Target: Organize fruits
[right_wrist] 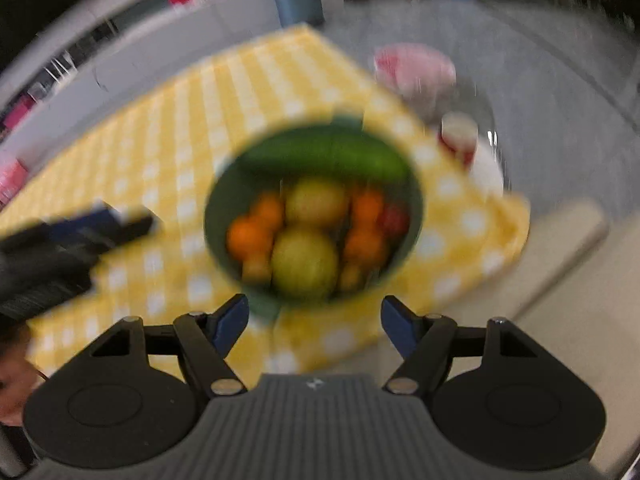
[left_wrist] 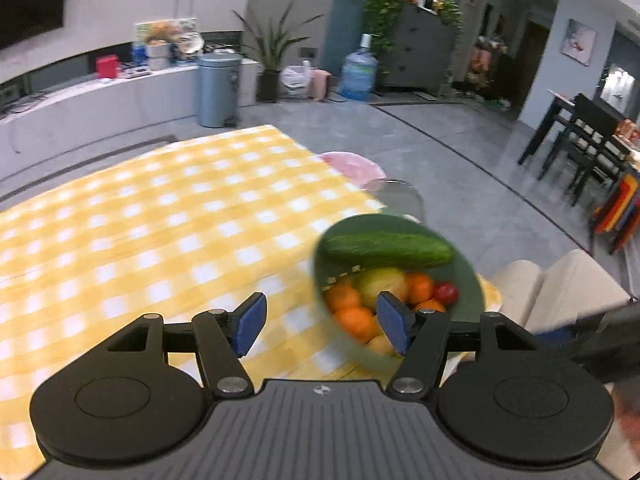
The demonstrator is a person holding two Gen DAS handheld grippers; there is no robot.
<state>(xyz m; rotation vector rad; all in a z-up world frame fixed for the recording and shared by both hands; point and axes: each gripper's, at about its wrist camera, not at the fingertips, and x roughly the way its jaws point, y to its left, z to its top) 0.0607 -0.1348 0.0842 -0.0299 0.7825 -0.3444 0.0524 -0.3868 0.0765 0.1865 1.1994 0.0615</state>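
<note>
- The green bowl [right_wrist: 312,216] sits near the corner of the yellow checked tablecloth [left_wrist: 160,216], heaped with produce.
- A cucumber [right_wrist: 324,156] lies across the far side of the bowl, its long axis running left to right, crosswise to the line of either gripper's fingers.
- Below it sit two yellow-green round fruits [right_wrist: 306,262], several oranges [right_wrist: 250,238] and a small red fruit [right_wrist: 394,220].
- The right gripper [right_wrist: 314,322] hangs wide open and empty, with the bowl straight ahead between its jaws, so it looks the nearer one.
- The left gripper [left_wrist: 322,320] is also spread wide and holds nothing; the bowl lies ahead and to its right, by its right-hand pad [left_wrist: 390,322].
- Both views are blurred, so fine contact cannot be judged.
- A pink bowl [right_wrist: 416,68] stands beyond the table edge.
</note>
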